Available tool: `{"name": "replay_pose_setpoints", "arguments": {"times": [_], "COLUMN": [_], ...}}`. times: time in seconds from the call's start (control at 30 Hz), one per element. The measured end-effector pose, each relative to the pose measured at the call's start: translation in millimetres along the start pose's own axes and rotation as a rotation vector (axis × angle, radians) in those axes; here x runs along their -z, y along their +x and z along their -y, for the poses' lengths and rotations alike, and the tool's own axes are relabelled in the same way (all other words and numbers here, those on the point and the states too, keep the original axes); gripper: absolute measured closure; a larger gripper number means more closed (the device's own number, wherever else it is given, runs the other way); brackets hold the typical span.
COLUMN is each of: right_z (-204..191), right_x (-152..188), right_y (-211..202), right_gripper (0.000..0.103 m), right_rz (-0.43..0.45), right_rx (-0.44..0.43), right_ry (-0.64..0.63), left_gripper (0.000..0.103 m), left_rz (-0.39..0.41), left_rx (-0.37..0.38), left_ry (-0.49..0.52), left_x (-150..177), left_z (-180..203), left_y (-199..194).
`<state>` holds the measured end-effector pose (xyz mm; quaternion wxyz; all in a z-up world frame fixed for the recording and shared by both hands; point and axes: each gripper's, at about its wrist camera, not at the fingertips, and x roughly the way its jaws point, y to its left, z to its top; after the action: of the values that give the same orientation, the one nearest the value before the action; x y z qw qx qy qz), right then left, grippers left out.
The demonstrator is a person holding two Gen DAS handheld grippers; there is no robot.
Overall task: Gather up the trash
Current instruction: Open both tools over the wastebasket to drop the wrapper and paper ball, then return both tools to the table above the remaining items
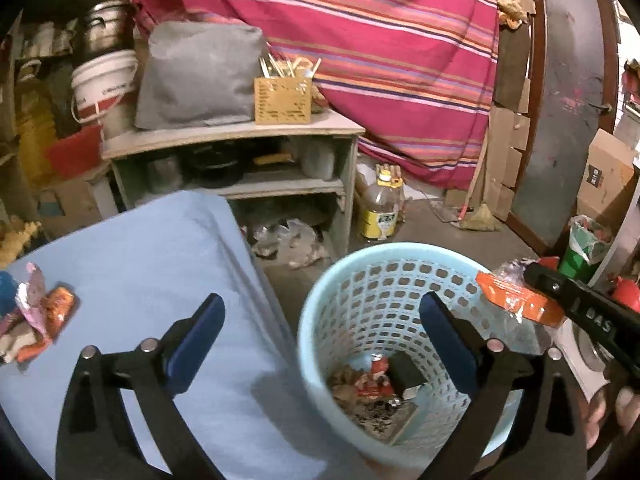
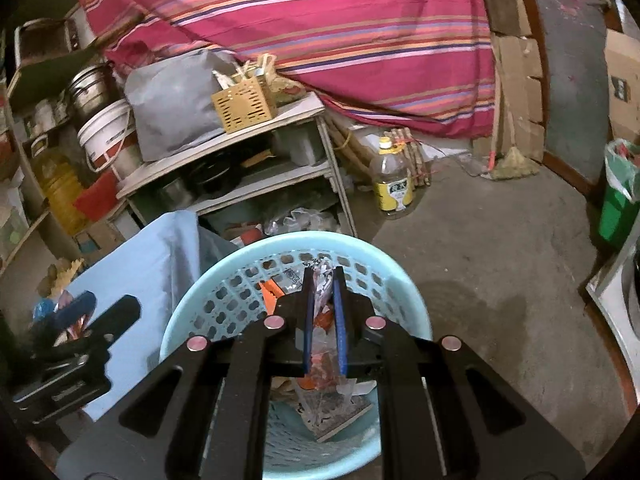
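**Right wrist view: wrapper clamped over the basket, left jaws wide**

Right wrist view looks down along the right gripper (image 2: 323,314), tilted forward and downward above the pale blue perforated plastic basket (image 2: 224,280). Its two blue-padded fingers (image 2: 340,320) stand nearly together, pinching a crinkled clear-and-orange plastic wrapper (image 2: 320,280). The wrapper's long axis runs along the fingers: one end pokes out past the tips toward the basket's far rim, the other hangs down behind the pads into the basket.

From the left wrist camera the same wrapper (image 1: 516,300) shows as an orange slab with clear film, held just above the basket's (image 1: 320,304) right rim by the right gripper's black body (image 1: 580,300).

The left gripper (image 1: 320,320) also points forward and down. Its two blue pads (image 1: 200,340) are spread far apart with nothing between them, one over the light blue cloth-covered table (image 1: 160,260), the other over the basket's mouth.

One basket is in view. At its bottom lie one red crumpled can-like piece (image 1: 376,380), one dark block (image 1: 406,372) and brownish scraps too jumbled to count. On the table's left edge sits one small cluster of pink, orange and pale wrappers (image 1: 36,316).
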<state>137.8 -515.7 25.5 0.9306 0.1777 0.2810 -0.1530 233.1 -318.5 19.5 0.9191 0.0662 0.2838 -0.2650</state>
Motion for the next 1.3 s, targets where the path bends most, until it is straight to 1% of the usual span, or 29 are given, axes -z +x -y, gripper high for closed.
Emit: {"name": "replay_pose_setpoints", "arguments": {"times": [0.07, 0.13, 0.17, 0.2, 0.23, 0.27, 0.33, 0.37, 0.4, 0.43, 0.5, 0.57, 0.63, 0.83, 0.93, 1.0, 1.13, 1.23, 1.3], "right_z": [-6.6, -10.1, -11.2, -12.7, -15.3, -19.1, -25.3, -28.9, -32.1, -33.9, -39.8, -44.3, -49.6, -62.1, -72.6, -85.4, -117.2, -146.6, -165.3], "right_x": [0.1, 0.6, 1.1, 1.2, 1.6, 2.3, 2.8, 2.5, 2.2, 1.8, 1.1, 2.2, 4.0, 4.6, 3.6, 3.6, 5.9, 9.9, 13.2], "right_y": [3.7, 6.8, 8.1, 9.7, 12.2, 14.8, 15.2, 14.9, 13.5, 12.0, 9.0, 8.5, 11.7, 20.0, 20.5, 22.0, 29.9, 40.2, 46.3], "right_gripper": [0.090, 0.085, 0.075, 0.062, 0.055, 0.044, 0.043, 0.039, 0.031, 0.028, 0.014, 0.006, 0.005, 0.005, 0.004, 0.004, 0.004, 0.004, 0.004], "right_rz": [0.001, 0.003, 0.003, 0.000, -0.010, -0.019, -0.011, -0.007, 0.002, 0.011, 0.033, 0.042, 0.039, 0.015, 0.019, 0.024, 0.017, -0.008, -0.018], "right_rx": [-0.010, -0.019, -0.017, -0.015, -0.015, -0.008, 0.027, 0.046, 0.059, 0.062, 0.074, 0.093, 0.111, 0.098, 0.064, 0.036, -0.011, -0.005, 0.000], "right_ry": [-0.018, -0.019, -0.018, -0.019, -0.023, -0.031, -0.053, -0.066, -0.069, -0.068, -0.069, -0.083, -0.097, -0.075, -0.036, -0.008, -0.001, -0.006, -0.023], "left_gripper": [0.004, 0.004, 0.004, 0.004, 0.004, 0.004, 0.004, 0.004, 0.004, 0.004, 0.004, 0.004, 0.004, 0.004, 0.004, 0.004, 0.004, 0.004, 0.004], "left_rz": [0.007, 0.006, 0.005, 0.005, 0.007, 0.010, 0.014, 0.017, 0.019, 0.022, 0.020, 0.012, 0.011, 0.023, 0.030, 0.037, 0.038, 0.035, 0.018], "left_rx": [-0.026, -0.040, -0.038, -0.038, -0.041, -0.053, -0.070, -0.083, -0.093, -0.101, -0.120, -0.132, -0.144, -0.215, -0.265, -0.293, -0.332, -0.385, -0.418], "left_ry": [0.007, -0.003, -0.017, -0.026, -0.035, -0.043, -0.043, -0.042, -0.043, -0.046, -0.060, -0.077, -0.087, -0.100, -0.116, -0.138, -0.203, -0.234, -0.259], "left_x": [0.7, 1.4, 2.0, 2.1, 2.8, 3.8, 5.6, 7.4, 8.6, 10.1, 13.7, 16.6, 18.6, 28.0, 33.6, 37.4, 45.2, 54.5, 63.0], "left_z": [-6.7, -15.1, -22.9, -27.1, -32.1, -39.0, -46.3, -52.0, -56.4, -61.3, -75.8, -89.7, -106.4, -152.0, -179.5, -200.7, -242.7, -275.4, -298.5], "left_y": [-6.1, -9.9, -13.3, -15.0, -17.8, -21.4, -25.6, -28.9, -31.0, -33.5, -38.9, -43.5, -51.0, -73.9, -83.8, -90.2, -101.6, -108.1, -110.8]}}
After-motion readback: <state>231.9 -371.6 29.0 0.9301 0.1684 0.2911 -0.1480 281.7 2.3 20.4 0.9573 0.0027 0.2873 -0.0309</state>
